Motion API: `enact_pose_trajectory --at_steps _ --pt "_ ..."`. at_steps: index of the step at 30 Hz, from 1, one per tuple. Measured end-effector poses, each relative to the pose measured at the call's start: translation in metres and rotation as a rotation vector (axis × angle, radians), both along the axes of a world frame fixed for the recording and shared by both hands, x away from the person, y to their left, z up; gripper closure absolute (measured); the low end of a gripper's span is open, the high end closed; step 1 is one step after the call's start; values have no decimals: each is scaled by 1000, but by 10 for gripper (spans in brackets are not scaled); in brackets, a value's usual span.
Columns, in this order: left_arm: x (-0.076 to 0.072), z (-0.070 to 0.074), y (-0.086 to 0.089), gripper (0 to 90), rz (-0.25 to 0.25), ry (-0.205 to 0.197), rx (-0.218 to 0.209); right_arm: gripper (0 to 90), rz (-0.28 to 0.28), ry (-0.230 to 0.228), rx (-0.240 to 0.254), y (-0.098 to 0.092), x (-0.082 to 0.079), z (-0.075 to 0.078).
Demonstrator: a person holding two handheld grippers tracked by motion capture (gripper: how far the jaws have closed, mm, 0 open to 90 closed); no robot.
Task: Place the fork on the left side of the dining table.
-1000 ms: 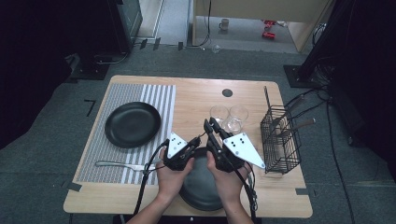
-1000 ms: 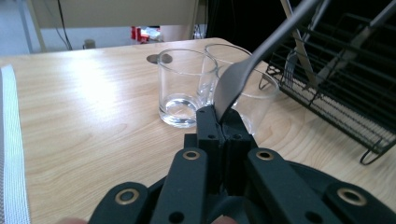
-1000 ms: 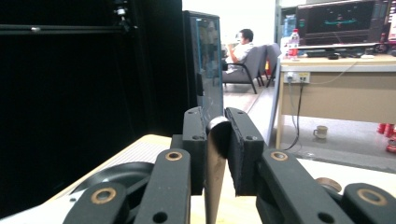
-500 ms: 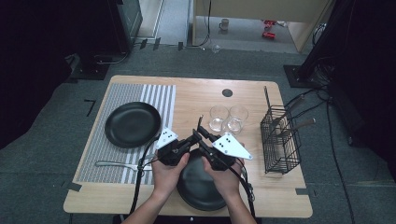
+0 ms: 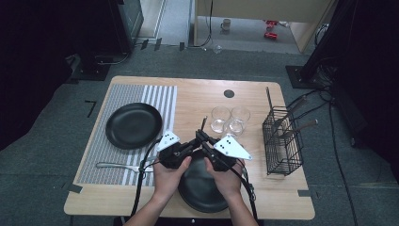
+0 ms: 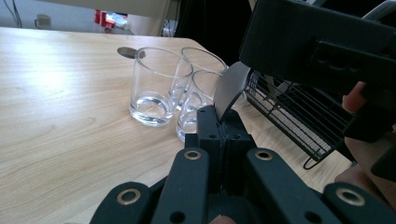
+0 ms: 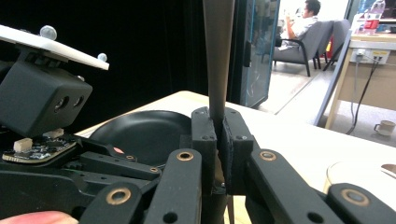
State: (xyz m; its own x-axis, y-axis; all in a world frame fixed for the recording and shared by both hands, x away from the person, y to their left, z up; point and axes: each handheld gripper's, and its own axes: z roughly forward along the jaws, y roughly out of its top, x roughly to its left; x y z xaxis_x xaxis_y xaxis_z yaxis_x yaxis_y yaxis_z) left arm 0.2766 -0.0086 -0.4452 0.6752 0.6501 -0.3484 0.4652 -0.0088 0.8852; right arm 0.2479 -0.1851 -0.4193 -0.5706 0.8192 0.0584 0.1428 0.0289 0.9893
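My left gripper (image 5: 195,141) and right gripper (image 5: 203,137) meet tip to tip over the far rim of a black plate (image 5: 202,190) at the table's front. Both are shut on one grey metal utensil (image 5: 203,123), which looks like a knife and pokes up toward the glasses. In the left gripper view the jaws of my left gripper (image 6: 219,122) clamp its broad flat end (image 6: 231,86). In the right gripper view my right gripper (image 7: 219,122) pinches its narrow shaft (image 7: 218,56), which rises out of frame. The right jaws have just been closing on it.
A second black plate (image 5: 133,125) lies on the striped placemat (image 5: 162,96) at left, with a fork (image 5: 117,165) in front of it. Clear glasses (image 5: 220,118) (image 5: 238,120) stand just beyond the grippers. At right stands a black wire basket (image 5: 282,141) holding cutlery.
The right gripper has come down and swung in toward the left one; their tips now meet on the utensil. The left hand has barely moved.
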Motion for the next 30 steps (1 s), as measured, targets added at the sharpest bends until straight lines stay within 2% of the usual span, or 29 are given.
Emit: enact_pose_trajectory --at_steps 2,4,6,10,17,22,25,28,30 --pt "1 -1 0 877 -16 7 -4 870 -9 3 -4 1 0 0" --pt "-1 -2 1 787 -10 -9 11 870 -28 -4 -5 0 0 1" --pt "-2 -2 2 734 -6 -20 16 870 -44 -7 -1 -2 0 3" --pt "-8 3 14 673 11 -58 -23 870 -71 -3 -4 -7 3 5" --pt "-17 30 26 655 36 -141 -89 870 -78 12 -40 -5 4 -1" --pt "-23 53 29 655 27 -210 -123 869 -73 25 -58 2 4 -6" --pt "-28 64 26 647 10 -252 -119 869 -68 33 -63 6 4 -8" --pt "-29 72 23 647 3 -264 -105 870 -62 38 -67 9 4 -10" --pt "-29 75 19 651 13 -269 -79 869 -56 38 -72 12 3 -10"
